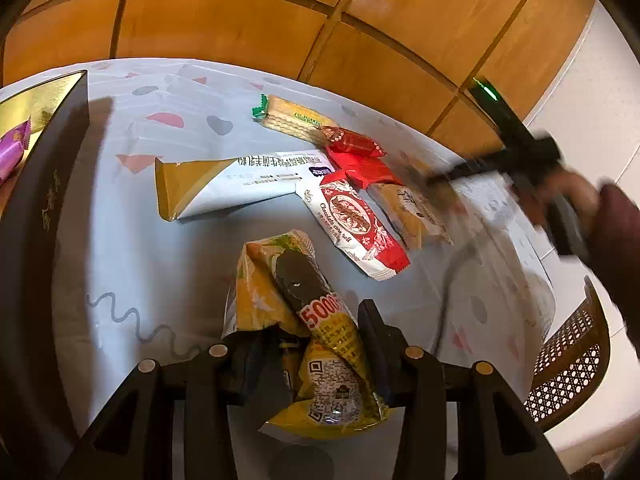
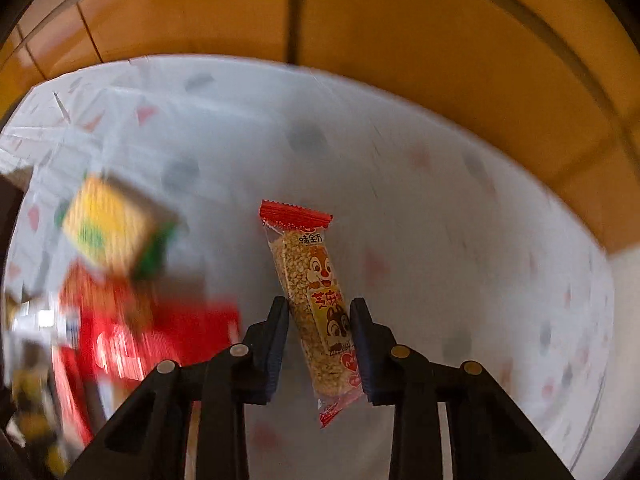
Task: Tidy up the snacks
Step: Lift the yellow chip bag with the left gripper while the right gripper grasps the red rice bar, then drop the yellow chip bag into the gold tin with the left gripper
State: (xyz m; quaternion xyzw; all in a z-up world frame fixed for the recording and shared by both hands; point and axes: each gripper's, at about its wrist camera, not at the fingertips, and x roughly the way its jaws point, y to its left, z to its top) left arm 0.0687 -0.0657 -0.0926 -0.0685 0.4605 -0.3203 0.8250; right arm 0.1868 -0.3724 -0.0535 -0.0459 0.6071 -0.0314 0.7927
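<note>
My table [image 1: 168, 280] wears a white cloth with pink and grey shapes, and I place everything from the white milk-powder pouch [image 1: 244, 184] lying flat on it. Far left of the pouch stands a dark box [image 1: 44, 208] with a gold inside, a purple sweet [image 1: 12, 148] in it. Just right of the pouch, touching its end, lies the red-and-white chocolate roll [image 1: 356, 220], with a tan packet [image 1: 412, 212] beside that. Beyond the pouch lie a cracker pack [image 1: 292, 120] and red sweets [image 1: 352, 142]. Nearer me than the pouch, my left gripper [image 1: 312, 344] is clenched on a yellow packet [image 1: 304, 320]. My right gripper [image 2: 320, 332] grasps a sesame bar [image 2: 316, 300], lifted over bare cloth to the right of the snacks.
</note>
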